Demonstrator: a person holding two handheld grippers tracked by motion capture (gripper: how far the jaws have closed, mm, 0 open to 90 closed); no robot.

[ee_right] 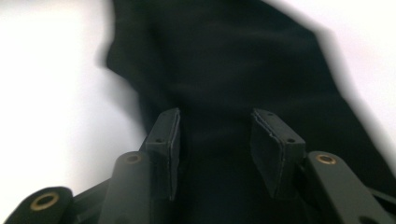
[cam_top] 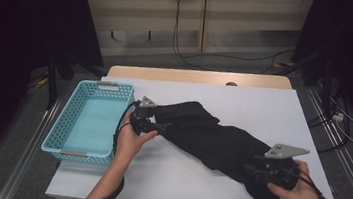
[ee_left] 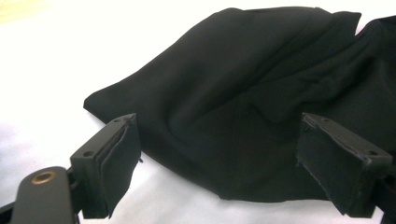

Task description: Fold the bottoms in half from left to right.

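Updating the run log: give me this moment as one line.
left tool: open at black garment end | right tool: open over other end | blue basket: empty, left of garment

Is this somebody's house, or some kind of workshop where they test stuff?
Probably a lab or test room, not a house. A bare white table stands on metal rails, cables trail over the carpet, and dark screens stand at both sides. A black cloth and a blue basket lie on the table.

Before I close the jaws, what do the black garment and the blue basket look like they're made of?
The black garment looks like thin woven fabric, matte with a faint sheen: it lies in soft folds and creases. The blue basket looks like moulded plastic, smooth and light turquoise: its walls are a regular grid of holes with a stiff rim.
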